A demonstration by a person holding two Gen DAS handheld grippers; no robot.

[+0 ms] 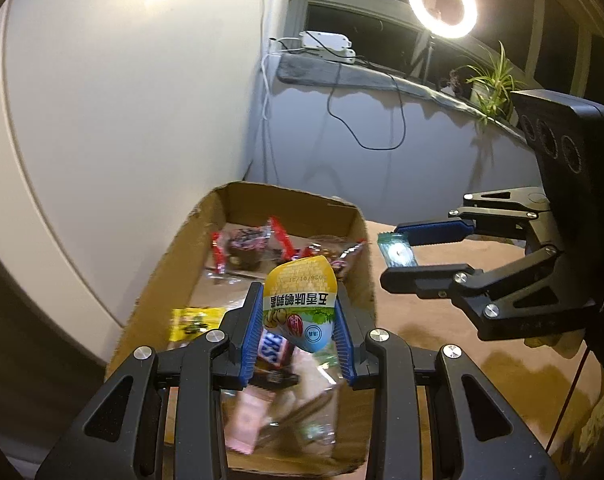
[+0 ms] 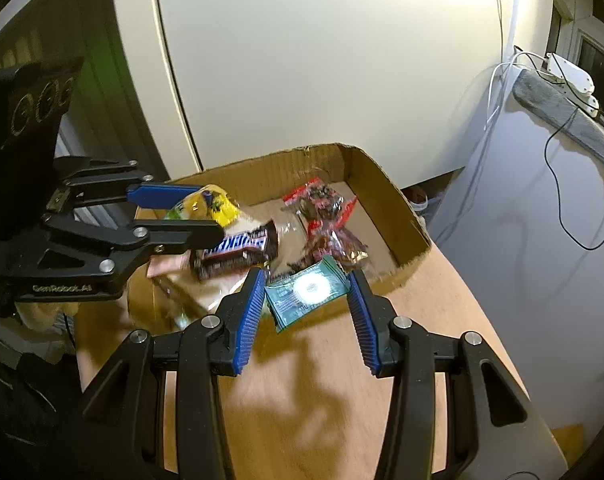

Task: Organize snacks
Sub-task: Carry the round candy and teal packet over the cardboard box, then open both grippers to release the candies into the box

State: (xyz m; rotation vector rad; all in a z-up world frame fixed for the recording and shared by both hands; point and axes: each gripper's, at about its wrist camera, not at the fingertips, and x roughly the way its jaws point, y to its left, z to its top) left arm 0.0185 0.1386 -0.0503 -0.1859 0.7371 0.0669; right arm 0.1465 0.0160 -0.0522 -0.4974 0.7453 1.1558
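Note:
My left gripper (image 1: pixel 298 312) is shut on a yellow and white snack packet (image 1: pixel 300 304) and holds it over the cardboard box (image 1: pixel 190 236); it also shows in the right wrist view (image 2: pixel 198 216) with the packet (image 2: pixel 210 204). My right gripper (image 2: pixel 306 292) is shut on a green snack packet (image 2: pixel 307 290) just above the box's near edge; in the left wrist view it (image 1: pixel 397 254) holds the green packet (image 1: pixel 397 252) beside the box. The box (image 2: pixel 385 192) holds a Snickers bar (image 2: pixel 238 246), red-wrapped snacks (image 2: pixel 321 216), a pink packet (image 1: pixel 246 416) and a yellow packet (image 1: pixel 194 322).
The box sits on a wooden table (image 2: pixel 321 400) against a white curved panel (image 2: pixel 302 60). A ring light (image 1: pixel 441 4), a plant (image 1: pixel 493 80), a white power strip (image 1: pixel 327 44) and cables stand on the grey sill behind.

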